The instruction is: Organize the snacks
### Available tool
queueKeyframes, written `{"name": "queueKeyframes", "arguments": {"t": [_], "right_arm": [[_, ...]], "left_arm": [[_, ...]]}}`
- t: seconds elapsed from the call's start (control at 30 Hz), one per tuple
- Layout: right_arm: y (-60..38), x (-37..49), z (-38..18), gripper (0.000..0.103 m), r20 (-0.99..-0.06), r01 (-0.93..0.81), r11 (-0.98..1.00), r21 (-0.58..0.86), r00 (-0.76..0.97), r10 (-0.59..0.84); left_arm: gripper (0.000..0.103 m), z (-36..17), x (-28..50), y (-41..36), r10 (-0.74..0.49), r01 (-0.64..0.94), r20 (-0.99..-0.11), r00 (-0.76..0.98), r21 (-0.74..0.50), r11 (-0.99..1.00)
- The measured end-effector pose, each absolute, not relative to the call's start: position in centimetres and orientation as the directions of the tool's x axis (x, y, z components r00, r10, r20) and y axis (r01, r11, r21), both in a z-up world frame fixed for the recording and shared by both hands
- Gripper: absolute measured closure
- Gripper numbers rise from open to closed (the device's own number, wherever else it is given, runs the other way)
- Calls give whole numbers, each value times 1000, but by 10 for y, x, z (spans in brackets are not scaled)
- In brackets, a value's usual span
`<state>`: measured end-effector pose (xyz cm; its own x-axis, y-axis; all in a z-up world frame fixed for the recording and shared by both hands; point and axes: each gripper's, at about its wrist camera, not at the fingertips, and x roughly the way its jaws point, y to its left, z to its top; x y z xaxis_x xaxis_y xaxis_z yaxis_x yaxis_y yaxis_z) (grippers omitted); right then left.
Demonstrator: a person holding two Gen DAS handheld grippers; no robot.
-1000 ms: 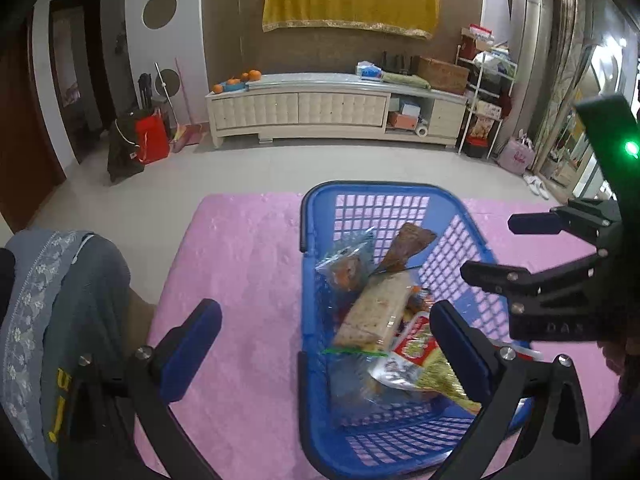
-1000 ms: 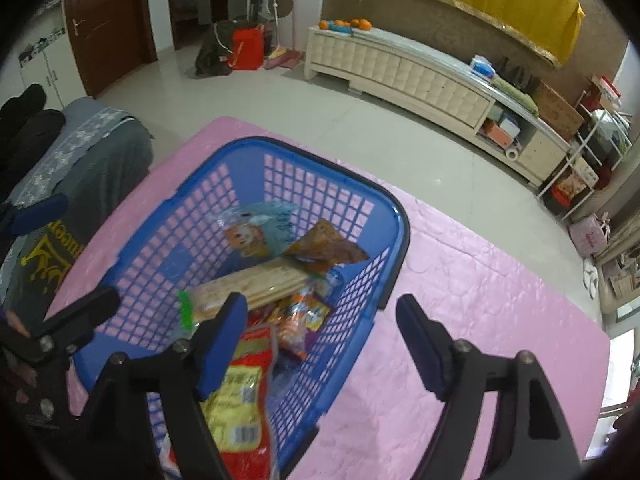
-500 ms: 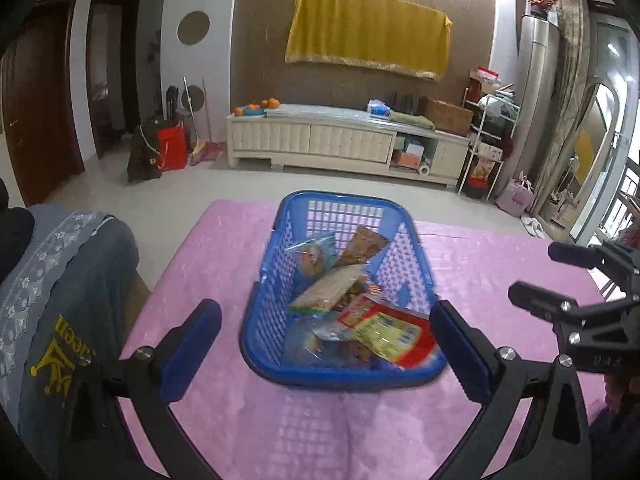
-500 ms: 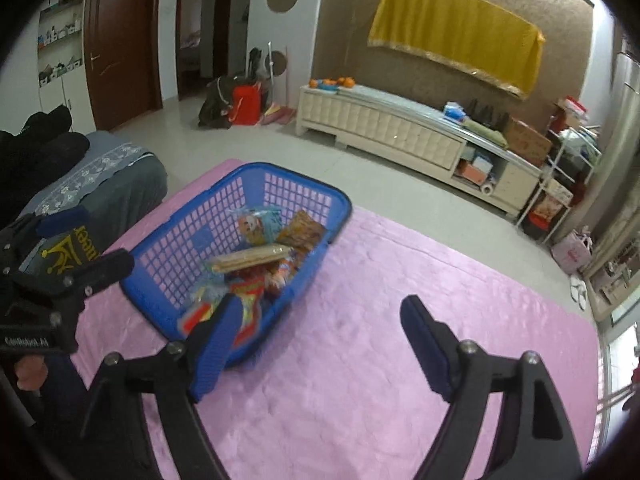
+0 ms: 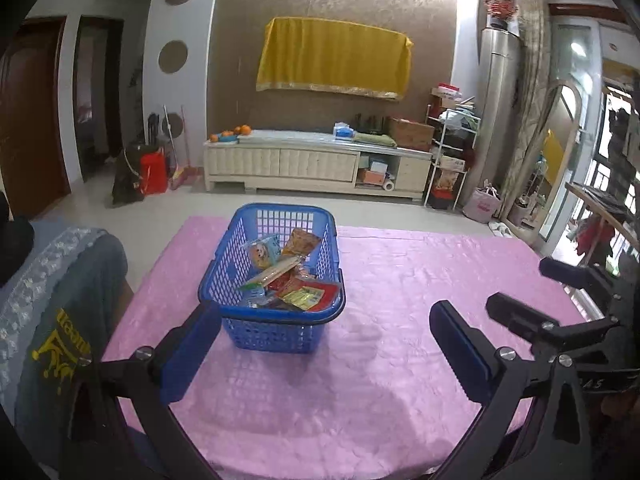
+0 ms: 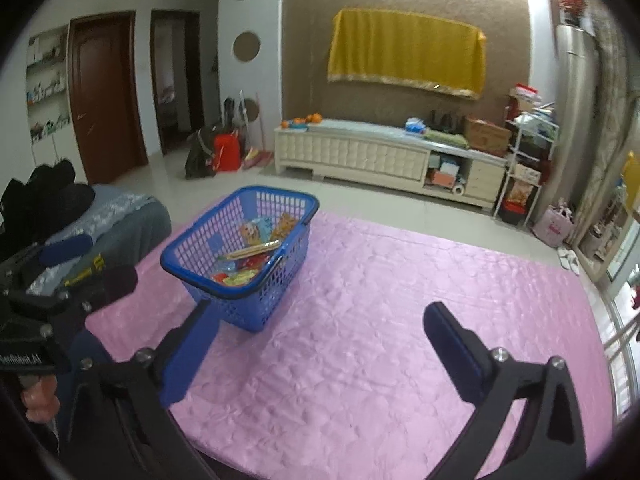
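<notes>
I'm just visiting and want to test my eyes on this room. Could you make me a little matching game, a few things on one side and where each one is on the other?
Things:
1. snack packets
2. blue basket
3. oranges
4. yellow cloth

Places:
A. hanging on the brown wall
B. on the long white cabinet
C. on the pink tablecloth
D. inside the basket

Pairs: 1-D, 2-C, 3-B, 4-A
</notes>
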<state>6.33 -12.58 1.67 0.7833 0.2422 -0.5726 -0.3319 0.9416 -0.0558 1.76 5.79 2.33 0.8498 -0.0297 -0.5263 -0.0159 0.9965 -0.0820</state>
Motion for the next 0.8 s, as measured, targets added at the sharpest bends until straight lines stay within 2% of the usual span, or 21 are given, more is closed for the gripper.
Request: {"name": "queueKeyframes", "arguments": {"t": [0.37,0.53,0.8], "right_arm": [[-132,8,37,0,-468,-262,964,-42,858,213],[-133,-7,39,0,-450,-242,970,-22,869,206],[-137,-27,40,0,-401,-190,981,-25,901,165]], "left_arm": [[0,42,-25,47,-51,26,-454,890,-61,998],[0,45,-38,43,-36,25,-427,904,-32,999],[0,42,-48,37,-56,51,-424,904,-23,998]]}}
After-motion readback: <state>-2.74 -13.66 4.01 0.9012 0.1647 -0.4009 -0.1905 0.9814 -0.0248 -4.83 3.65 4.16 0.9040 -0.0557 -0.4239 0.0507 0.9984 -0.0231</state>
